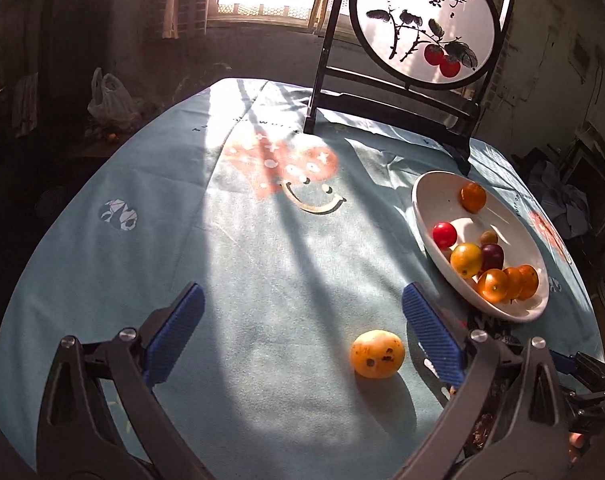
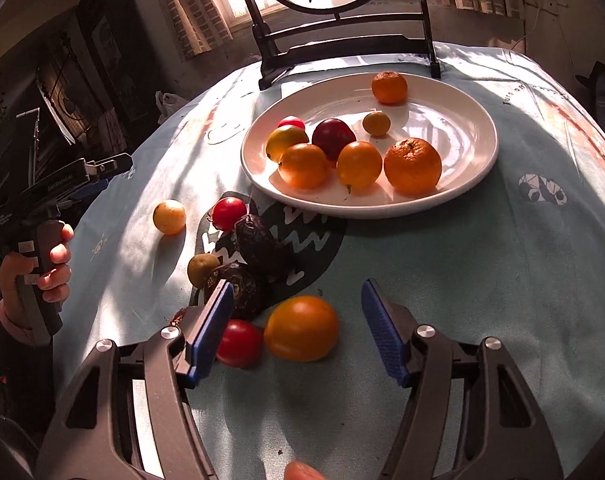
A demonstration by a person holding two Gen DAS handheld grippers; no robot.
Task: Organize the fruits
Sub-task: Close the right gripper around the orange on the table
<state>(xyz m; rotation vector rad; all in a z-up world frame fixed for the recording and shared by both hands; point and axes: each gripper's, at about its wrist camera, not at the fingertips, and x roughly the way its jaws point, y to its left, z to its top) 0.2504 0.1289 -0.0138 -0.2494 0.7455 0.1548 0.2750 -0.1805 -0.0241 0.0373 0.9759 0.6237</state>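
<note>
A matt, slightly fuzzy printed cloth [image 2: 482, 280] covers the table. The white plate [image 2: 462, 136] looks glazed and glossy. The orange fruit [image 2: 301, 328] has smooth, shiny skin; the dark fruit [image 2: 258, 246] looks wrinkled and dull.

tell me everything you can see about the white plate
The white plate is a wide, shallow oval dish, glossy like glazed ceramic, sitting flat on the light blue tablecloth in front of the dark framed screen. Sunlight glares on its bare right side. It holds eight fruits, mostly bunched at its left and front: orange, yellow, dark red and bright red ones. Neither gripper touches it; more fruit lies on the cloth beside its front-left rim.
</note>
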